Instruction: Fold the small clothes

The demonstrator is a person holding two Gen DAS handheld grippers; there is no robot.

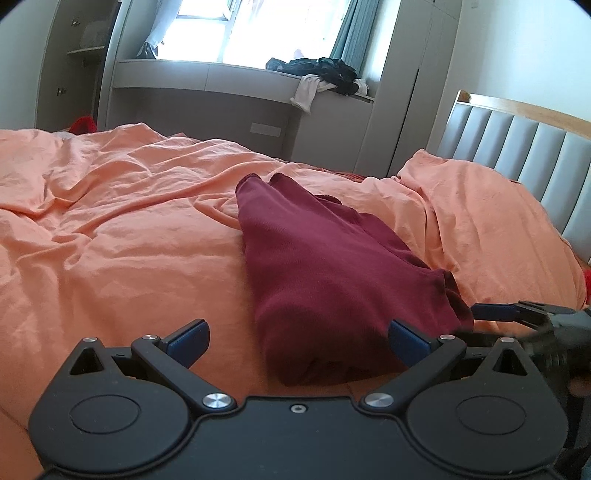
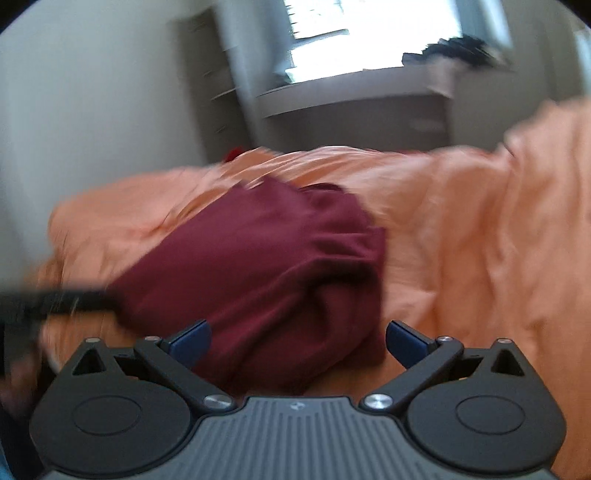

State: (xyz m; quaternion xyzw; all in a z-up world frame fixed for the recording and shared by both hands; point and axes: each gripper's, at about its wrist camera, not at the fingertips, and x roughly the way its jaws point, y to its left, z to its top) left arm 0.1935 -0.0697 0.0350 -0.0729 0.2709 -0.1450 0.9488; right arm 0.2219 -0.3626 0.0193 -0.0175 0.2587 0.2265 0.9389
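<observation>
Your maroon garment (image 1: 325, 266) lies folded and bunched on the orange sheet (image 1: 110, 229); left gripper (image 1: 297, 341) and right gripper (image 2: 297, 341) both spread wide, holding nothing.

We find no readable text, label, brand or number in either view. The right wrist view is blurred by motion, and a small mark on the gripper body there is too small for us to read.

A bright window (image 1: 221, 29) at 12 o'clock lights the room. Below it is a grey bench (image 1: 207, 92); green curtain (image 1: 351, 29) and padded headboard (image 1: 517, 162) at 2 o'clock.
</observation>
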